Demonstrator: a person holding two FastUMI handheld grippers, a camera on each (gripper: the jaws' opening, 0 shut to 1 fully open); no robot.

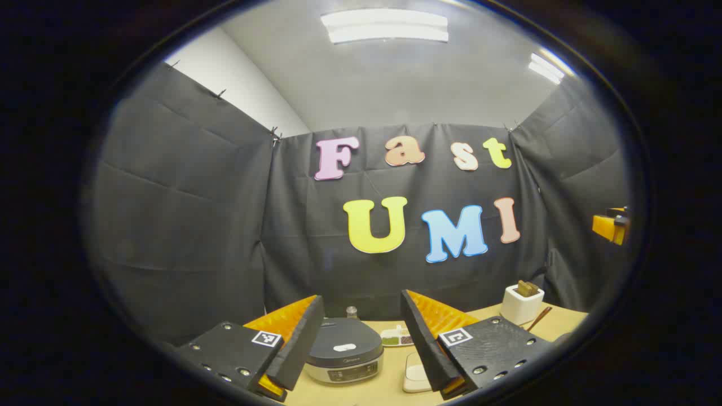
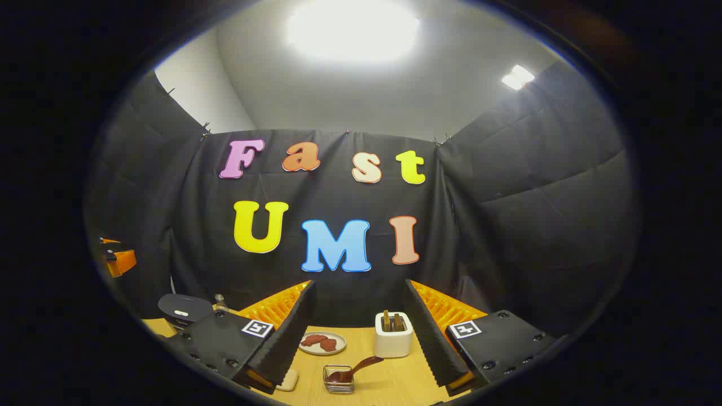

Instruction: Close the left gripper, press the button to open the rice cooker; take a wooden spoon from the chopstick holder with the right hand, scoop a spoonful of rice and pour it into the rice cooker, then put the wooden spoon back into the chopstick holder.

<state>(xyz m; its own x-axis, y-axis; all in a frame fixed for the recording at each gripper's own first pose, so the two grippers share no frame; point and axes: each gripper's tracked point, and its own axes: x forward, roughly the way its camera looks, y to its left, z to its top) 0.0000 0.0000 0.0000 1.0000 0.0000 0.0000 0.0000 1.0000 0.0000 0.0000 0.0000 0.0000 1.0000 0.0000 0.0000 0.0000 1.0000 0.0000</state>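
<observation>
Both grippers hang above the tabletop with jaws spread wide, holding nothing. Left gripper (image 1: 361,344) looks down on the rice cooker (image 1: 344,349), lid shut, near the tabletop's front edge. Right gripper (image 2: 355,344) faces the chopstick holder (image 2: 393,334), a white cup with wooden handles sticking up out of it, toward the back edge.

Risks, as I judge them:
- Left jaws are open; the task wants them closed before pressing. Open fingers could straddle the lid button (image 1: 344,347) and miss it, or slide off the curved lid.
- Pushing off-centre may shove the cooker across the tabletop instead of popping the lid.
- Spoon pick-up: the handles in the holder stand close together, so the right fingers could pinch two at once or tip the light holder.
- A spoon (image 2: 352,369) already lies bowl-down in a small glass box (image 2: 338,379) near the front edge; grabbing that one instead of one from the holder would be the wrong source.

View differences:
- Left gripper view gives the cooker's lid and front panel clearly, plus a white dish (image 1: 416,375) beside it and a small tray (image 1: 396,337) behind; the holder sits far off toward the right edge.
- Right gripper view gives the holder head-on, the glass box, a plate (image 2: 322,342) with reddish food, and the cooker at the far left, partly hidden behind its own finger.
</observation>
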